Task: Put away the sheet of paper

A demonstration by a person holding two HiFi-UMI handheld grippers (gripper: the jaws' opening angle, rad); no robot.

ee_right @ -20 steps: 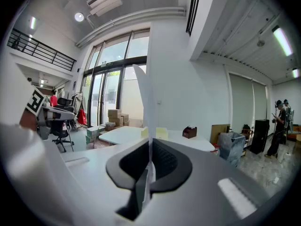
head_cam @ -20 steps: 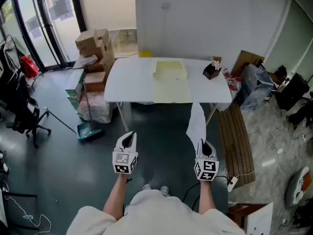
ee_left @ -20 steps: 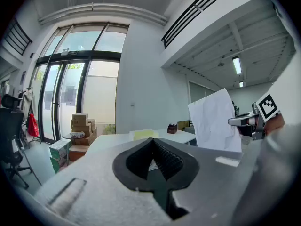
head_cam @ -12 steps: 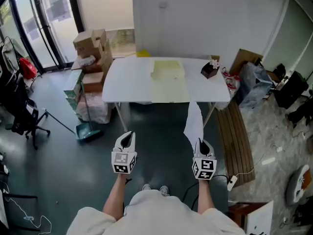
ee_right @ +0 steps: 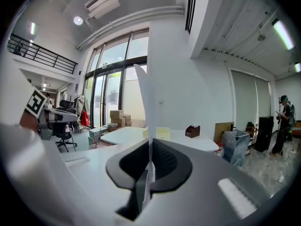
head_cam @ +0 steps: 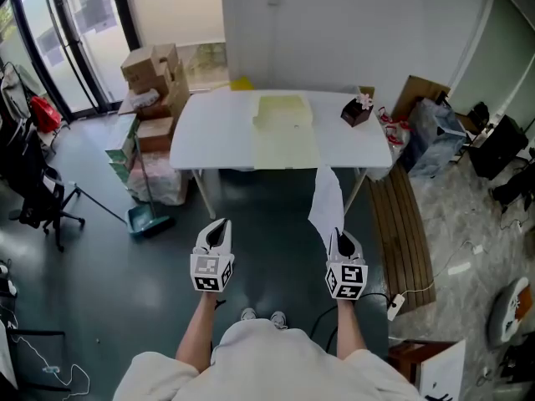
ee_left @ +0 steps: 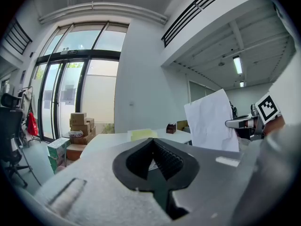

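A white sheet of paper point(head_cam: 325, 204) hangs upright in the air in front of the person, pinched at its lower edge by my right gripper point(head_cam: 337, 237), which is shut on it. In the right gripper view the sheet point(ee_right: 144, 102) rises edge-on from between the closed pads. My left gripper point(head_cam: 219, 226) is held level beside it, shut with nothing in it; its pads point(ee_left: 162, 159) meet. From the left gripper view the sheet point(ee_left: 210, 121) shows broadside at the right. Ahead stands a white table point(head_cam: 216, 132) with a pale yellow open folder point(head_cam: 284, 132) lying on it.
A brown tissue box point(head_cam: 357, 111) sits at the table's right end. Cardboard boxes point(head_cam: 155, 78) are stacked left of the table, with a dustpan point(head_cam: 150, 221) on the floor. A wooden bench point(head_cam: 403, 241) runs along the right. An office chair point(head_cam: 33, 195) stands far left.
Both grippers have kept their pose, the right one still holding the sheet. The view has shifted slightly, with the table a little higher and wider in the head view.
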